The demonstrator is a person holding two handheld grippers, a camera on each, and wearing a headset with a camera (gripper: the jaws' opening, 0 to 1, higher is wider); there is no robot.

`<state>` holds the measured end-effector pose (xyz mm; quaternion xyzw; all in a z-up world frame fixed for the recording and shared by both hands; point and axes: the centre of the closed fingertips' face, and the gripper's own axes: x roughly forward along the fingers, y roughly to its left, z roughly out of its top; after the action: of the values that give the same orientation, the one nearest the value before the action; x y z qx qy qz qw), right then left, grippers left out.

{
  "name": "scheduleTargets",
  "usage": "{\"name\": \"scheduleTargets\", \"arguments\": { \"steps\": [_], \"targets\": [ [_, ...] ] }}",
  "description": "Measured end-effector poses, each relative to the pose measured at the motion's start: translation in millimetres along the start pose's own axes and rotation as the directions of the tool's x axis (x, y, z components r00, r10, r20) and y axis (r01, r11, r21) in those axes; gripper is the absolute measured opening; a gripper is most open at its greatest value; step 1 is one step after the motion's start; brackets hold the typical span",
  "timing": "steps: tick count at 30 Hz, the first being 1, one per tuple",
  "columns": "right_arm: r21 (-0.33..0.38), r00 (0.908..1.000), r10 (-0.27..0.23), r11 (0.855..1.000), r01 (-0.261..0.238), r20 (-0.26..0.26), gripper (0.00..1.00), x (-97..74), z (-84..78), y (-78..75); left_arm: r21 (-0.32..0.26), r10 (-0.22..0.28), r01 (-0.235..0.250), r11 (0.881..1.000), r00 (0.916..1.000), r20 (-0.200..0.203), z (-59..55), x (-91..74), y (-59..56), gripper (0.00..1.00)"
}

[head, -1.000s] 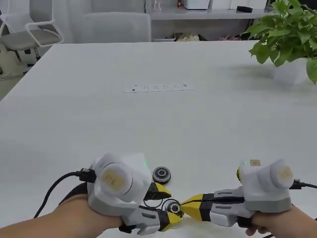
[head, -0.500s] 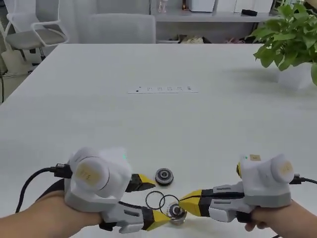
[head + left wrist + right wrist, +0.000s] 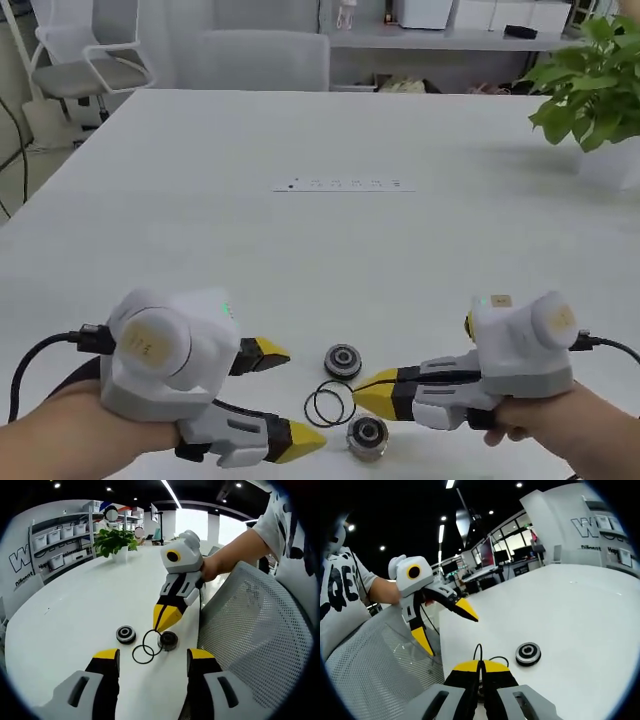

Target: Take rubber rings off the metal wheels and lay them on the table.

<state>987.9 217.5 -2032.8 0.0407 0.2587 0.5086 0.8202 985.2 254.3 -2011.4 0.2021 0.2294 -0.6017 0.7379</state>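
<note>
Black rubber rings, 2 of them overlapping, lie flat on the white table close to its near edge, between 2 metal wheels. My right gripper has its jaws closed tight. In its own view a thin black strand runs in between the tips, so I judge it has 1 of the rubber rings pinched by the edge. My left gripper stands wide open with nothing in it, just beside the rings. The nearer wheel looks bare and silvery. The farther wheel shows a dark rim and may have rubber on it. I take this as the laying-down step. Next I should release the ring, then steady the farther wheel with 1 pair of jaws and peel with the other.
</note>
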Motion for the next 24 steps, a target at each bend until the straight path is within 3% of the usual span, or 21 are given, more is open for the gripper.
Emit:
{"name": "scheduleTargets", "arguments": {
  "steps": [15, 24],
  "targets": [
    [-0.049, 0.9937, 0.045, 0.998, -0.05, -0.102, 0.0, 22.2, -5.6, -1.8, -0.033, 0.046, -0.046, 0.998, 0.9989, -0.005, -10.0, -14.1, 14.6, 0.57],
    [-0.076, 0.9859, 0.052, 0.995, -0.065, -0.159, 0.0, 32.4, -14.6, -1.2, -0.039, 0.054, -0.054, 0.998, 0.9985, -0.01, -12.9, -15.9, 17.0, 0.58]
  ]
}}
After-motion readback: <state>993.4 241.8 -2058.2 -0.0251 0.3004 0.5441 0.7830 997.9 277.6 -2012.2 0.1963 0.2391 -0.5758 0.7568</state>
